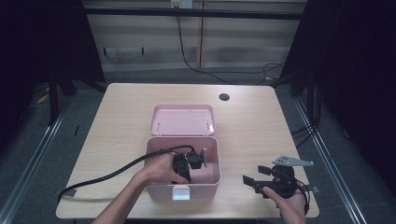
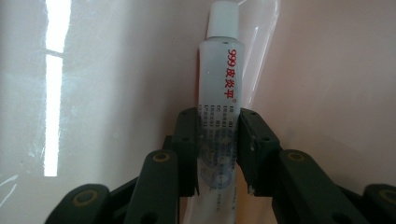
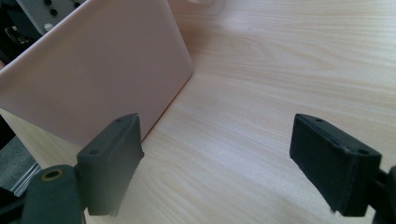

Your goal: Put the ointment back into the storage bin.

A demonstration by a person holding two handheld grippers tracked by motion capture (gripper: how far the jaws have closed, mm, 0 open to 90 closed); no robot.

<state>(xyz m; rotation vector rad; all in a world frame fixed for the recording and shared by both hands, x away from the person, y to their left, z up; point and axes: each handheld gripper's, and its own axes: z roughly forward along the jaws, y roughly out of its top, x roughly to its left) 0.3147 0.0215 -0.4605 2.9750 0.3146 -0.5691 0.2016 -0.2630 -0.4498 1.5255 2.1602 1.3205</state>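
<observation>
The left tool (image 2: pixel 217 149) pinched a light, squashy ointment tube (image 2: pixel 219 93) mid-body, slippery-looking; the right tool (image 3: pixel 219 163) stood spread.

Table lit, surroundings dark; close-ups soft, glare streaks.

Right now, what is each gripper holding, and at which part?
The left gripper holds a white-capped ointment tube by its lower body, inside the pink box. The right gripper is open, holding nothing.
</observation>
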